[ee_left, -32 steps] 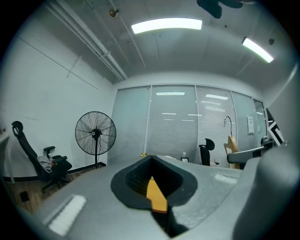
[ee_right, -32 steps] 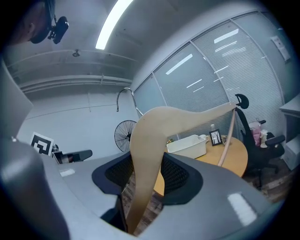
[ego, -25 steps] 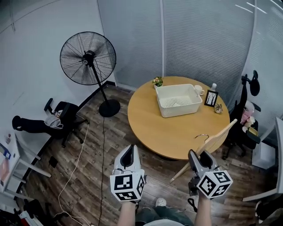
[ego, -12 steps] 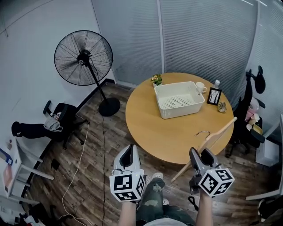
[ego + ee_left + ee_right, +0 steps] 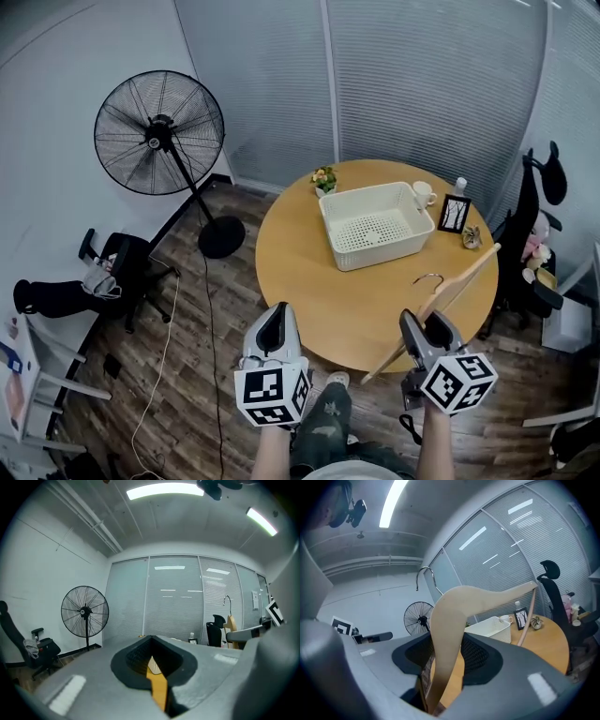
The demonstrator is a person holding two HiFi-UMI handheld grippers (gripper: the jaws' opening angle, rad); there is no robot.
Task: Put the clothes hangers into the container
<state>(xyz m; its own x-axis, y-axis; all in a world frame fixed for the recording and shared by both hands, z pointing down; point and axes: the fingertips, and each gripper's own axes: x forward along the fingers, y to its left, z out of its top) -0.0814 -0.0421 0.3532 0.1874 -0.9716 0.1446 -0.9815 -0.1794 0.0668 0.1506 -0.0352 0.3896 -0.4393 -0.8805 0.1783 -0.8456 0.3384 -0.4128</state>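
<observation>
Fingers (image 5: 480, 654) of right gripper (image 5: 413, 326): closed on wooden hanger (image 5: 452, 292), which rises ahead of them | left gripper (image 5: 278, 315): jaws together, empty | step: probably carrying hanger to container (image 5: 373, 255), well ahead on table (image 5: 300, 281) | next: reach over rim, release.

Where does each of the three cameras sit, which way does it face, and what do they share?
Head view: on the person's head, facing steeply down at the table and basket; shows left gripper, right gripper, legs.
Left gripper view: on the left gripper, facing level across the room at the fan; shows its own shut jaws.
Right gripper view: on the right gripper, facing across the table at the basket; shows its jaws clamping the hanger.
Shared: all three show the fan and hanger.
</observation>
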